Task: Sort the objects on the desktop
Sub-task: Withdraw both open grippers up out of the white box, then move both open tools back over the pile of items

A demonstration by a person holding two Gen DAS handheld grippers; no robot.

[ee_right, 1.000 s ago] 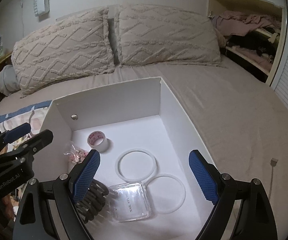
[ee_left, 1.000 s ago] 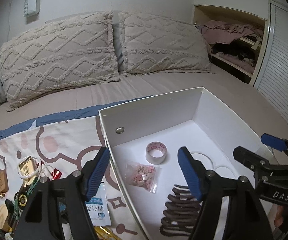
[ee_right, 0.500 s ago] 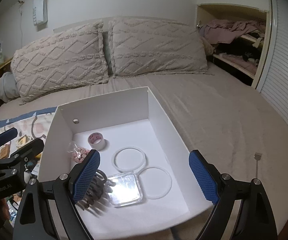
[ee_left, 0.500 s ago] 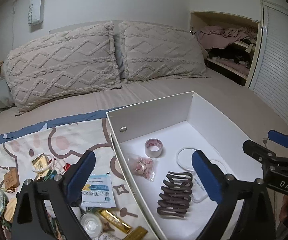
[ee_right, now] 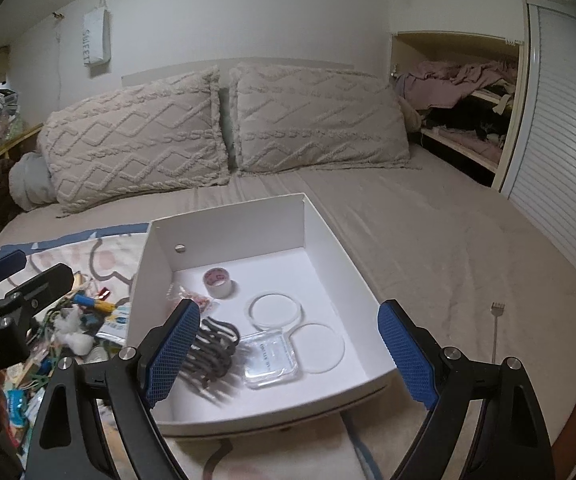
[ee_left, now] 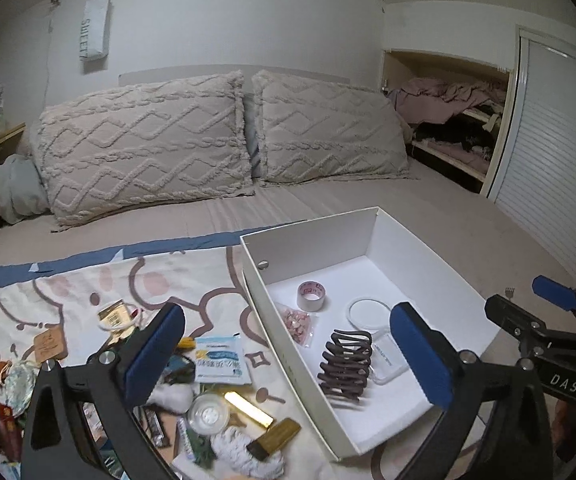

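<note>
the bed (ee_left: 368, 208) with two knitted pillows (ee_left: 143, 148) fills most of both views. on it lies a printed cloth (ee_left: 87, 280), and just beside the cloth stands an open white box (ee_right: 320, 232). the left gripper (ee_left: 288, 348) hangs over the box's left wall with its jaws opening, spread wide and with nothing between the pads. the right gripper (ee_right: 292, 348) hangs over the near part of the box, its jaws apart and holding nothing. inside the box lie a dark brown hair claw (ee_left: 346, 364), a clear square case (ee_right: 269, 358), two clear round lids (ee_right: 275, 311), a roll of tape (ee_right: 217, 281) near the far wall and a small bag of pink bits (ee_left: 299, 322). on the cloth to the left of the box there is a pile of small objects (ee_left: 207, 400), among them a blue and white packet (ee_left: 219, 362) and a gold bar (ee_left: 247, 410).
</note>
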